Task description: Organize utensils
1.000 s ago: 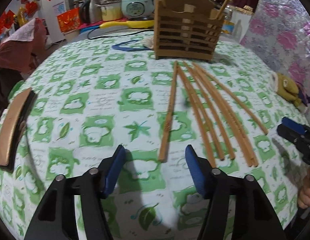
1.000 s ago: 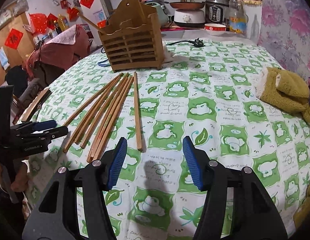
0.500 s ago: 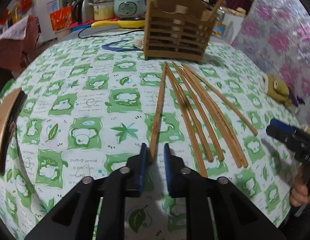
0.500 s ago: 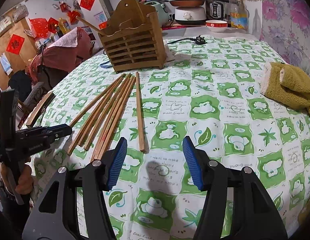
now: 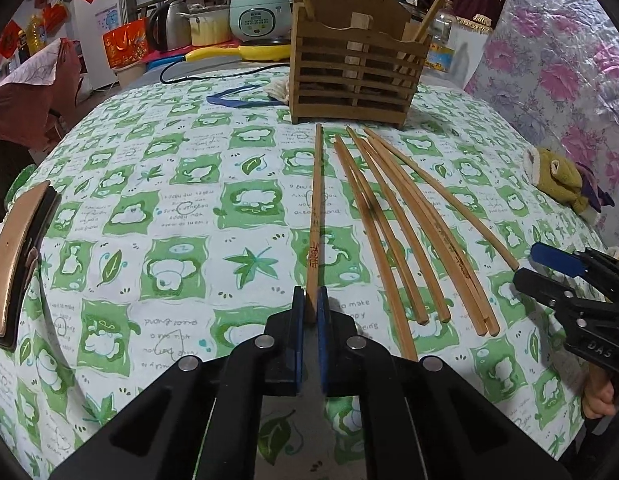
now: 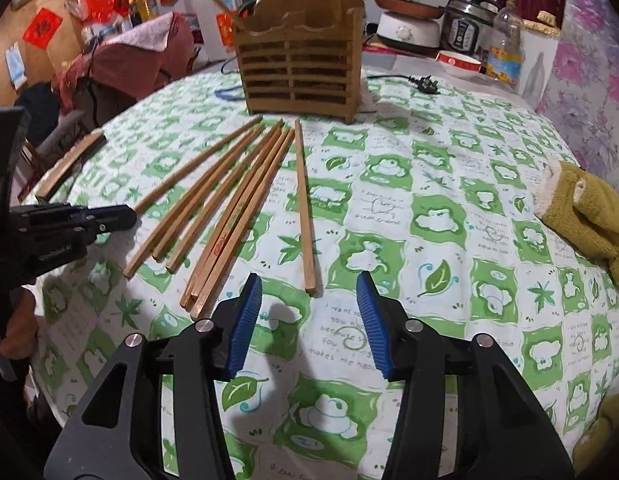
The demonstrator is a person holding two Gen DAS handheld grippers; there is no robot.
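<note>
Left wrist view: left gripper [image 5: 309, 312] clenched on near end of single chopstick [image 5: 315, 208]. Chopstick flat on tablecloth [image 5: 169, 208], long axis straight toward wooden holder [image 5: 357, 68], far tip just short of holder's base. Loose chopsticks [image 5: 409, 220] beside it, fanned, far ends converging near holder, near ends spread away from it. Two sticks upright in holder, leaning. Right wrist view: right gripper [image 6: 309, 312] above cloth, jaws closing, nothing between pads; near end of another chopstick [image 6: 305, 208] just ahead, also pointing at holder.
</note>
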